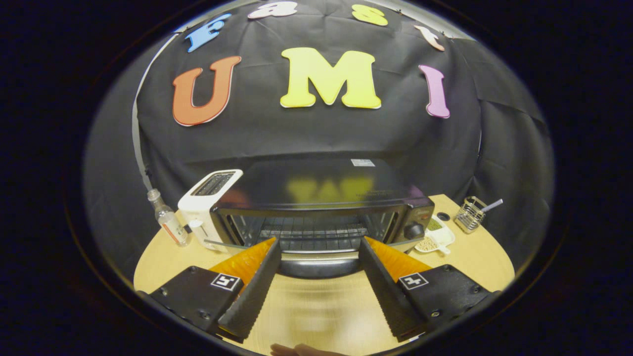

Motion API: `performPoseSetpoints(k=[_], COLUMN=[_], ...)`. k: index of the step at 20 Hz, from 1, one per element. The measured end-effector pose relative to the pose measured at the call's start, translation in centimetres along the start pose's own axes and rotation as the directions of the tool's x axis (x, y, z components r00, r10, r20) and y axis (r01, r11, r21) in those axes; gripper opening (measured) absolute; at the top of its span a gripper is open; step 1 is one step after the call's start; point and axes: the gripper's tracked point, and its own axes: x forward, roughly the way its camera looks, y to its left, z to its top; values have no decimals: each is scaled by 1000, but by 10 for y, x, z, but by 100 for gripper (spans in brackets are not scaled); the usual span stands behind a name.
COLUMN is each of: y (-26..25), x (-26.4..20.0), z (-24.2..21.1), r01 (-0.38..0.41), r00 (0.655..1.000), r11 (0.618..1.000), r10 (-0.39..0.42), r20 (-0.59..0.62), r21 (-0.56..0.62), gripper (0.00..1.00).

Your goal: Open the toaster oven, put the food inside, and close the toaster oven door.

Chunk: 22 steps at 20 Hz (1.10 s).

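The black toaster oven (326,190) stands on the wooden table just beyond my fingers. Its glass door (319,256) hangs folded down toward me, with the dark handle at its near edge lying between my fingertips. Inside I see the wire rack (311,231), with nothing on it that I can make out. My gripper (319,242) is open, its fingers spread wide on either side of the door handle, holding nothing. A small white dish (435,236) with beige and green food sits right of the oven.
A white pop-up toaster (205,205) stands against the oven's left side, with a small clear bottle (168,220) further left. A wire holder (470,213) sits at the table's far right. Part of a hand (296,350) shows beneath the fingers. Bare tabletop (321,306) lies under the gripper.
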Motion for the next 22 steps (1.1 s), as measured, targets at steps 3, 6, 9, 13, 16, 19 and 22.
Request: performPoseSetpoints(k=[3, 6, 9, 13, 16, 19, 22], y=[-1, -3, -3, -3, -2, 2, 10], x=[-17, -28, -33, -36, -33, -32, -31], z=[-28, -59, -88, -117, -148, -156, -164], r01=[20, 34, 20, -6, -9, -13, -11], r00=[1000, 999, 999, 993, 977, 974, 969], r11=[1000, 999, 1000, 999, 997, 996, 997], r10=[-20, -34, -19, 11, 25, 32, 28], r20=[5, -9, -47, -117, -214, -225, -245], r21=[-8, -9, 18, 45, 75, 83, 71], gripper=[100, 100, 100, 100, 99, 99, 99])
